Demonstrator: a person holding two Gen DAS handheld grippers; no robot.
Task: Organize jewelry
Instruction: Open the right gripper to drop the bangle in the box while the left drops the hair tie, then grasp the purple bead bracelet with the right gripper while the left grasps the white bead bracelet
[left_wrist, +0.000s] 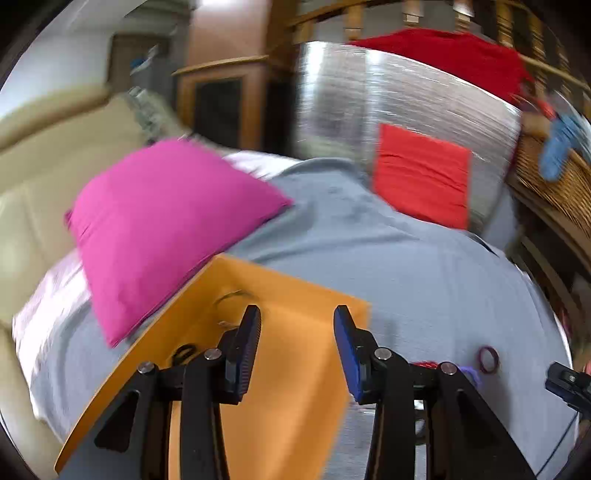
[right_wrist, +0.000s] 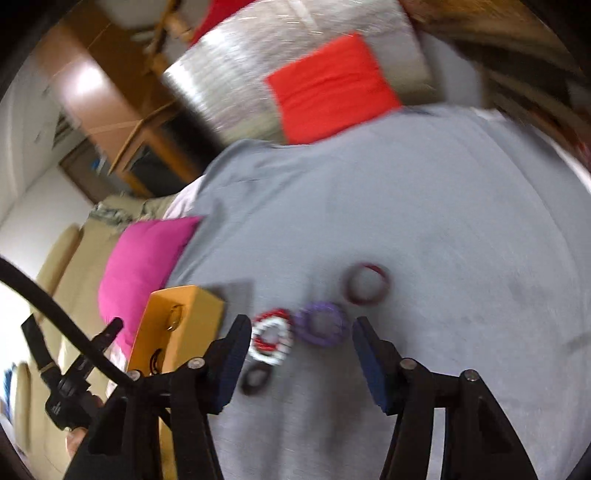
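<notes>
The right gripper (right_wrist: 301, 334) is held wide open and empty over the purple bangle (right_wrist: 323, 324). It should be picked up next and put in the orange box (right_wrist: 199, 306). The left gripper (left_wrist: 297, 319) is open and empty too.

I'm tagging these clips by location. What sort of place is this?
Probably a home living room: a beige sofa with a pink cushion, a wooden cabinet, and bangles laid on a grey cloth.

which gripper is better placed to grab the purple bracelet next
Right. The right gripper is open with the purple bracelet lying between its fingers on the grey cloth. The left gripper hangs open over the orange box.
</notes>
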